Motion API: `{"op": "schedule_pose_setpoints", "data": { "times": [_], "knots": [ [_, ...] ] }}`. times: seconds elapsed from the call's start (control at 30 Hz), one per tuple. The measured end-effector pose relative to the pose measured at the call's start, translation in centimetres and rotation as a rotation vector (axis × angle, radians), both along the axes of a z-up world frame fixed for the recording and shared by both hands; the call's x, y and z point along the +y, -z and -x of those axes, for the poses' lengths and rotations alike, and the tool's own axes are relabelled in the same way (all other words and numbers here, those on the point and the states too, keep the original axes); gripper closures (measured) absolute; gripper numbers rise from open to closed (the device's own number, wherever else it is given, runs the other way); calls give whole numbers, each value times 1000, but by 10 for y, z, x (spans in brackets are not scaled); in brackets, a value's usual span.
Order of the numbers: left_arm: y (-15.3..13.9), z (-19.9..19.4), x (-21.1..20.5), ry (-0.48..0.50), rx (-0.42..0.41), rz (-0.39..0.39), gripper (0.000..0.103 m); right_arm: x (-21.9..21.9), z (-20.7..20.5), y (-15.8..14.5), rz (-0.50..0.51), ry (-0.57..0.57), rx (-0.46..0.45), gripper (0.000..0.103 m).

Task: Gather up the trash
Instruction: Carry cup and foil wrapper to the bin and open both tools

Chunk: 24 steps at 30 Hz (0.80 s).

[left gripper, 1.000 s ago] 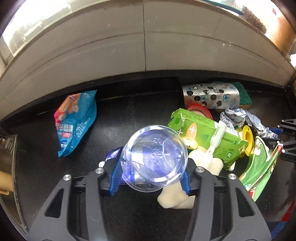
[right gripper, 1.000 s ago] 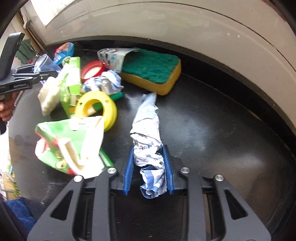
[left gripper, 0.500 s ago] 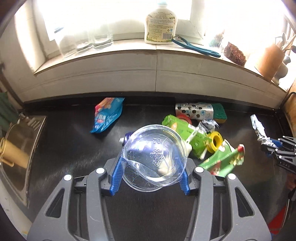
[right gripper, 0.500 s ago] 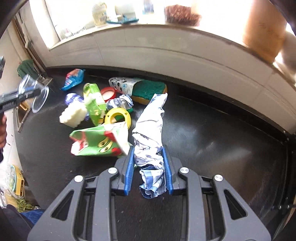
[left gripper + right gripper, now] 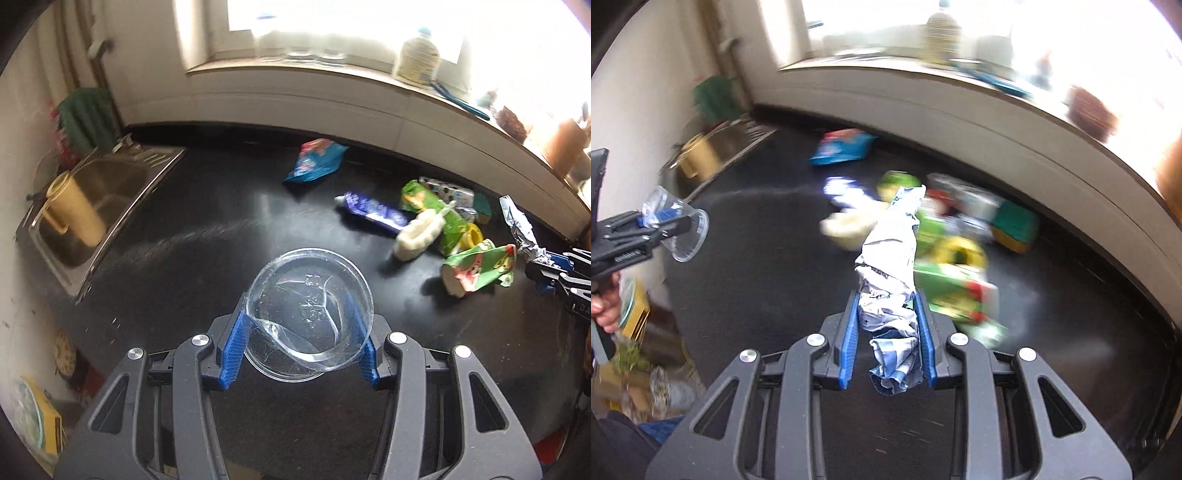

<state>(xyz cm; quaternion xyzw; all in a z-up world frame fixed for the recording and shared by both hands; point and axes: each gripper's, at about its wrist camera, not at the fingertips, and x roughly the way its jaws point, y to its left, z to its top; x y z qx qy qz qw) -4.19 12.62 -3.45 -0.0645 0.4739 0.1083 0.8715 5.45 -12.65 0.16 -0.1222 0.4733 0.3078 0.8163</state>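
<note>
A steel sink [image 5: 99, 206] is set into the far left of the black worktop [image 5: 207, 280], and a yellow jug [image 5: 75, 216] is seen standing in it. Nearer, the left tongs [image 5: 301, 341] are clamped on a clear plastic cup [image 5: 308, 314], which is gripped by its sides with its base turned toward the camera and is held above the worktop. A blue snack bag [image 5: 314, 160] lies at the far edge by the wall. Right of it, a heap of trash is gathered: a purple tube [image 5: 373, 214], a cream sponge-like piece [image 5: 417, 236], a green carton [image 5: 432, 206], a yellow ring [image 5: 471, 236] and a crushed green-and-red carton [image 5: 480, 267]. At the right, the right tongs [image 5: 888, 328] are closed on a crumpled white-and-blue wrapper [image 5: 890, 273], which stands up between the blue pads [image 5: 849, 332], clear of the worktop. In the right wrist view, much of the heap is blurred.
</note>
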Motion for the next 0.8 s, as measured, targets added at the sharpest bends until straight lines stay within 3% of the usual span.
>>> {"op": "schedule_pose_setpoints", "data": {
  "times": [0.2, 0.4, 0.57, 0.8],
  "knots": [
    [27, 92, 99, -292, 55, 34, 53, 162, 60, 16, -32, -358, 77, 74],
    [86, 189, 192, -550, 125, 100, 53, 313, 153, 52, -35, -702, 233, 74],
    [151, 236, 241, -673, 165, 181, 53, 402, 210, 96, 45, -826, 314, 74],
    [208, 271, 276, -713, 161, 278, 53, 478, 246, 152, 165, -888, 331, 73]
  ]
}}
